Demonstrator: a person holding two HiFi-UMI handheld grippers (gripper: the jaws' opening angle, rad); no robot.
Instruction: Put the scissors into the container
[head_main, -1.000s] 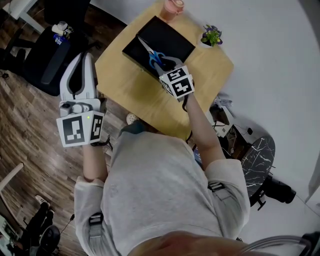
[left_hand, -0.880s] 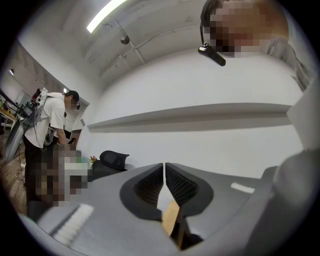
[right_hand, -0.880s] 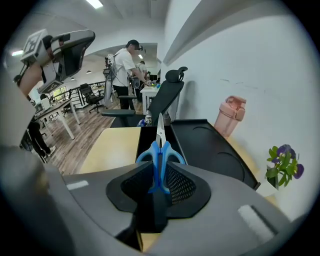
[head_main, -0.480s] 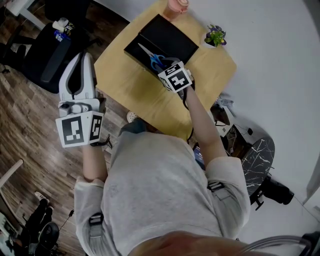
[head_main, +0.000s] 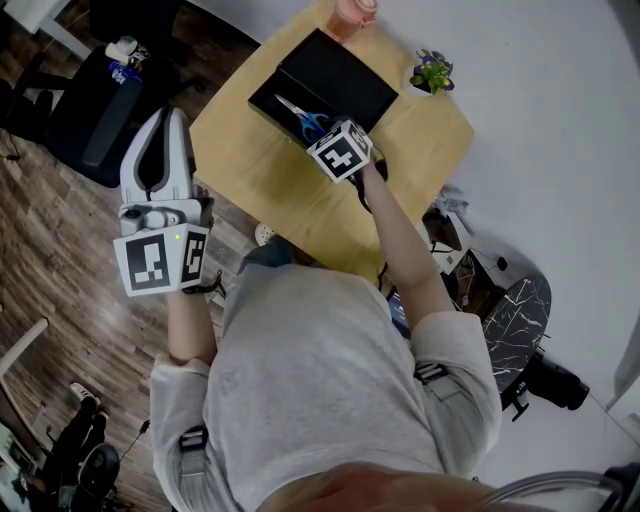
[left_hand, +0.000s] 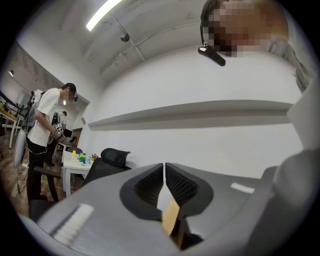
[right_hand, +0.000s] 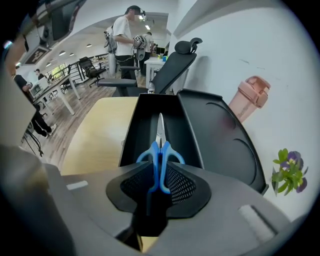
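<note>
- While the task is at the placing step, the head view shows the right gripper (head_main: 322, 133) over the black container (head_main: 345, 75), which sits at the 12 o'clock end of the wooden table (head_main: 250, 175).
- Blue-handled scissors (head_main: 300, 115) stick out of that gripper towards 11 o'clock, above the container's left part.
- Left gripper (head_main: 172, 118) hangs off the table at 9 o'clock, over the wood floor, and takes no part in the step.
- A small potted plant (head_main: 430, 72) stands at 2 o'clock of the container and a pink bottle (head_main: 355, 10) at its 12 o'clock.
- Left gripper view: the left gripper (left_hand: 164, 175) has its jaws pressed together with nothing between them. It points up at a white wall, with an office chair (left_hand: 112, 156) at 9 o'clock.
- Right gripper view: the right gripper (right_hand: 159, 182) is clamped on the handles of the scissors (right_hand: 160, 157).
- Blades point to 12 o'clock, in line with the long narrow compartment of the container (right_hand: 131, 132). The wider shallow section lies at 3 o'clock.
- I can't tell whether the blades touch the compartment floor.
- Pink bottle (right_hand: 250, 97) is at 2 o'clock behind the container, and the plant (right_hand: 290, 170) at 3 o'clock.
- Judgement: the scissors are inside the compartment's outline but not released.
- Next move calls for lowering until they lie flat, keeping the blades parallel to the walls, then parting the jaws and backing out towards 6 o'clock without dragging the handles.
</note>
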